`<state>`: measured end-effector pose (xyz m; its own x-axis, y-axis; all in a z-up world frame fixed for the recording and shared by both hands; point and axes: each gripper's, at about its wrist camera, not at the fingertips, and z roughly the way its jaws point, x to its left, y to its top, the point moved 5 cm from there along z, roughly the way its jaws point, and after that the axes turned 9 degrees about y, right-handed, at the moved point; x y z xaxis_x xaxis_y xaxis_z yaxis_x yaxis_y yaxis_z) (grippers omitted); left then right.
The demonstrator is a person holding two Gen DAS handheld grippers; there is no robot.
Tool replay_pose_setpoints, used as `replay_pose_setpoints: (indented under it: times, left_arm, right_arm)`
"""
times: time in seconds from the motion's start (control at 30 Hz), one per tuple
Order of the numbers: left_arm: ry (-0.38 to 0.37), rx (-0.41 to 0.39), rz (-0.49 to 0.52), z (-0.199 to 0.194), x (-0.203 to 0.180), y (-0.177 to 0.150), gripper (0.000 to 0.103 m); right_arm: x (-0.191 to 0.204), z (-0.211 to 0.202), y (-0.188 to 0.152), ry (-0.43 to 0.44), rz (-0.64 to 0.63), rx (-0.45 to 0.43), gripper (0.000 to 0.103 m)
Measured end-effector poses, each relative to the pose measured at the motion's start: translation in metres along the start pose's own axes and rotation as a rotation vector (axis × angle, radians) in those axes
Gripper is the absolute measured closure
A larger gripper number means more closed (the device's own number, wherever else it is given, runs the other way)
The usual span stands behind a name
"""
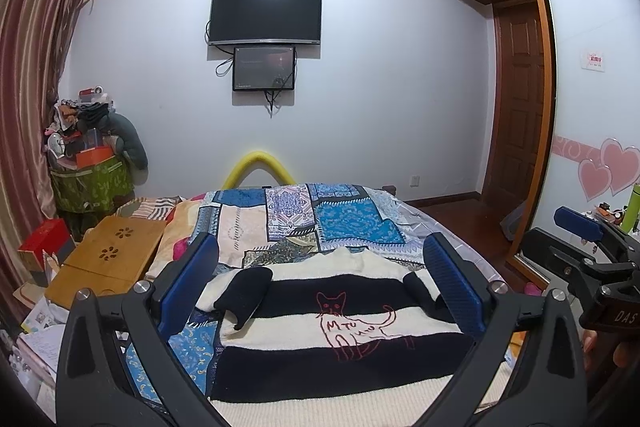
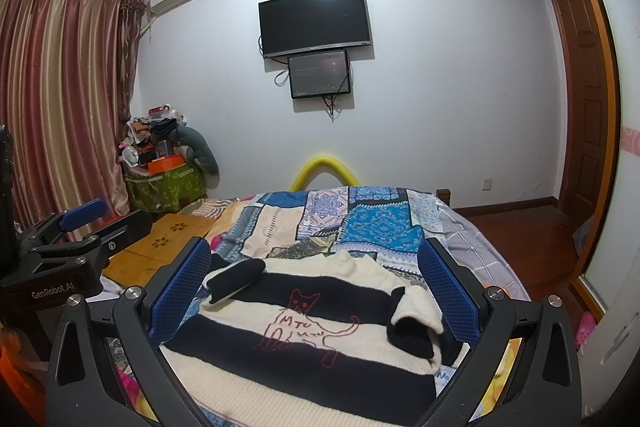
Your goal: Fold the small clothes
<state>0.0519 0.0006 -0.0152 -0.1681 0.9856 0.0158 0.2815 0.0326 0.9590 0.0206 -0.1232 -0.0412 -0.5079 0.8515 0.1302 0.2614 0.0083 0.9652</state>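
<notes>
A small black-and-cream striped sweater (image 1: 340,343) with a red cat outline lies flat on the patchwork bedspread (image 1: 304,223). Both sleeves are folded in over its body. It also shows in the right wrist view (image 2: 304,339). My left gripper (image 1: 320,279) is open and empty, hovering above the sweater's near hem, blue pads wide apart. My right gripper (image 2: 316,287) is open and empty above the same hem. It appears at the right edge of the left wrist view (image 1: 580,231). The left gripper shows at the left in the right wrist view (image 2: 84,219).
A wooden lap desk (image 1: 108,263) lies on the bed's left side. A full green basket (image 1: 92,183) and curtains (image 1: 28,87) stand at the left wall. A TV (image 1: 266,15) hangs on the far wall. A wardrobe (image 1: 592,87) and door are at the right.
</notes>
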Motion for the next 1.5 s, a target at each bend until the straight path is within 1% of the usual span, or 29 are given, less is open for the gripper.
replay_pose_setpoints:
  times: [0.93, 1.5]
  left_arm:
    - [0.003, 0.001, 0.005, 0.0049, -0.0014, -0.0034, 0.000]
    - [0.006, 0.001, 0.004, 0.0064, -0.0011, -0.0046, 0.000]
  right_arm:
    - [-0.0076, 0.0017, -0.0048, -0.002, 0.000, 0.004, 0.000]
    - [-0.0053, 0.0042, -0.0060, -0.005, -0.004, 0.009, 0.000]
